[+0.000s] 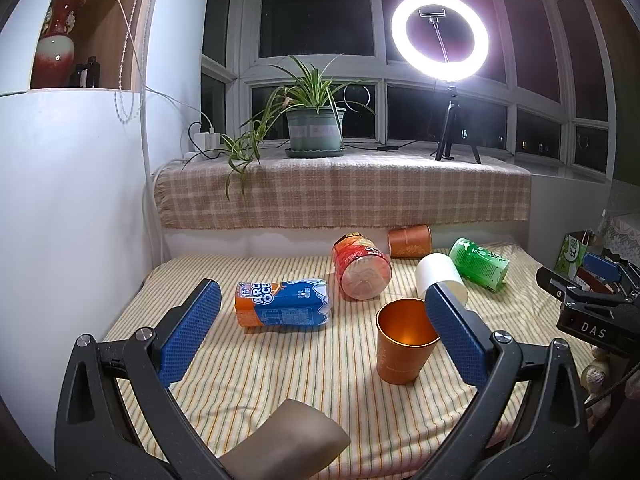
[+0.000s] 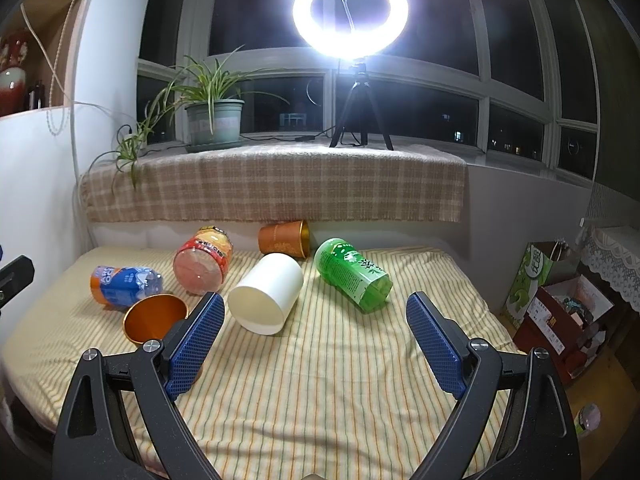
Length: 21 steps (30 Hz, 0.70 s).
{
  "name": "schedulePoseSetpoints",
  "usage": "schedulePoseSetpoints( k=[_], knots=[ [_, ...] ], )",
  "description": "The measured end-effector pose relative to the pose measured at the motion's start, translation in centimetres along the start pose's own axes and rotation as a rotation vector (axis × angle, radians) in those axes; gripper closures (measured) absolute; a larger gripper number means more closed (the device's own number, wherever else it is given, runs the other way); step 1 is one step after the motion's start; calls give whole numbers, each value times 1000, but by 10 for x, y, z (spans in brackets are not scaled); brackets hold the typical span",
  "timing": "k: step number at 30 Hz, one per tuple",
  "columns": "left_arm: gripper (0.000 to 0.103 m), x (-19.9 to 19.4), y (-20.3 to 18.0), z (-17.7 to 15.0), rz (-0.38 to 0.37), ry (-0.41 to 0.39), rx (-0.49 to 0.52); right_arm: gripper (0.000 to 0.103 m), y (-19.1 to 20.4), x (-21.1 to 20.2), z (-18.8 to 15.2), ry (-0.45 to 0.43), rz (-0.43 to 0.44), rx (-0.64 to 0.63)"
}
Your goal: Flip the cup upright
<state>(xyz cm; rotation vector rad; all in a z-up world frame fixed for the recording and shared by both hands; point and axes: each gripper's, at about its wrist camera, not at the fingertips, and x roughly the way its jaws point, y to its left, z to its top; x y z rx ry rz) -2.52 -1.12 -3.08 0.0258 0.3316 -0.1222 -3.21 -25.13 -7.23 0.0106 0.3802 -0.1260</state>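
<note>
Clutter I can see around the striped bed [image 2: 340,380]

On the sheet a blue-and-orange bottle [image 1: 282,305], a red jar [image 1: 360,268] and a green bottle [image 2: 354,276] all lie on their sides. Behind them, on the checked cloth [image 1: 344,196] over the sill, stand a potted plant [image 1: 316,128] and a lit ring light [image 1: 440,36] on a tripod. A red vase [image 1: 56,40] sits in the wall niche.

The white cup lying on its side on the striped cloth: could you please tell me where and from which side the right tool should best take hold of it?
Grip the white cup across its round wall, near the middle, coming down from above. It lies on its side with the closed base toward the camera, and the right tool, open, already hangs just in front of it. The green bottle lies close on the right, so keep the fingers clear of it.
</note>
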Motion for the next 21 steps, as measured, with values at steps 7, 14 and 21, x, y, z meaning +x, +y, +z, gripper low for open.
schedulePoseSetpoints(
  k=[7,14,21],
  knots=[
    [0,6,3,-1,7,14,-5,11,-1,2,-1,5,3,-2],
    [0,10,4,-1,22,23,-2,11,-1,5,-2,11,9,-5],
    [0,10,4,-1,29,24,-1,11,1,6,-3,16,10,-9]
  ],
)
